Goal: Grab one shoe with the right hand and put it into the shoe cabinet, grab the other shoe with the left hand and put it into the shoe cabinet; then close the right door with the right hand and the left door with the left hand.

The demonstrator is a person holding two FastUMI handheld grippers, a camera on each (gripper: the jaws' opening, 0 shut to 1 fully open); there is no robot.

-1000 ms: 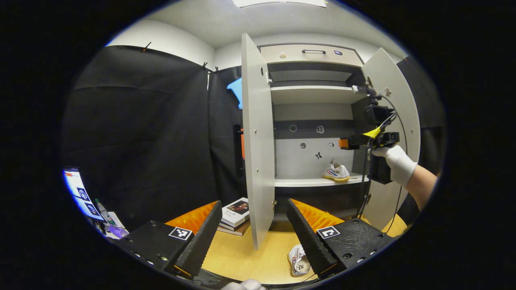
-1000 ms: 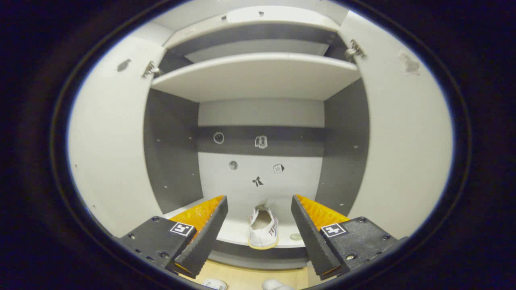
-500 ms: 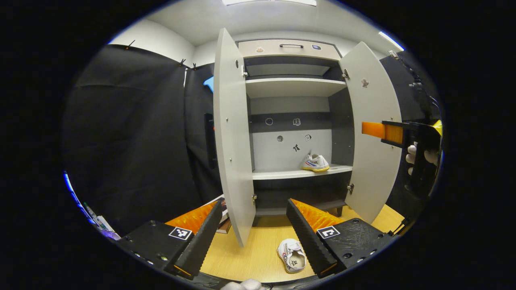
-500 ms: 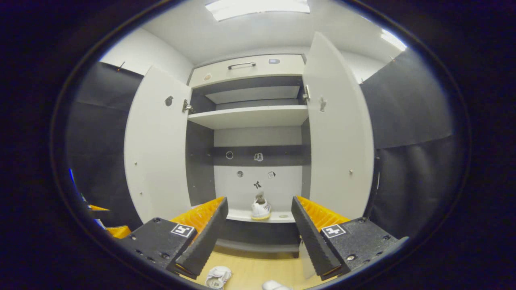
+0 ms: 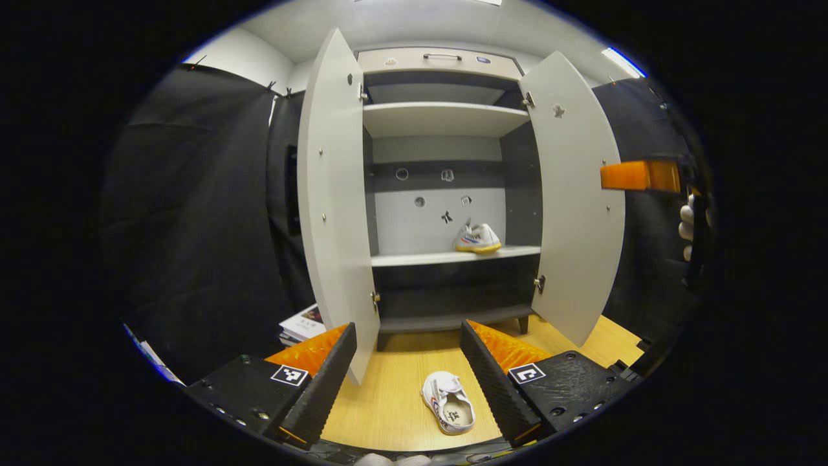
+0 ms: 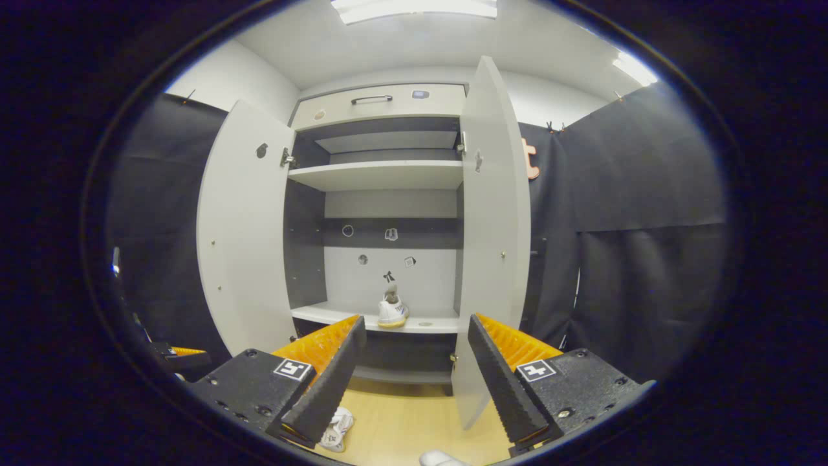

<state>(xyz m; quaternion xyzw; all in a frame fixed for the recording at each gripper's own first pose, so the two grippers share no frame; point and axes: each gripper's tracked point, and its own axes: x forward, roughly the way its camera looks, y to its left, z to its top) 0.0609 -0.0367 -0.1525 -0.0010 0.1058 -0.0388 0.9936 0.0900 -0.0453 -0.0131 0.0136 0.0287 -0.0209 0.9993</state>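
Your left tongs (image 5: 407,382) stand wide and empty, aimed at the open shoe cabinet (image 5: 446,123). The remaining shoe (image 5: 448,411) lies on the wooden floor (image 5: 388,401) just ahead of them, between the fingers in the left gripper view and nearer the right-hand one. Its long axis runs roughly along your line of reach, opening upward. The left tongs are the nearer pair. The right tongs (image 6: 414,375) are also wide and empty. The first shoe (image 5: 477,238) rests on the middle shelf (image 5: 414,259).
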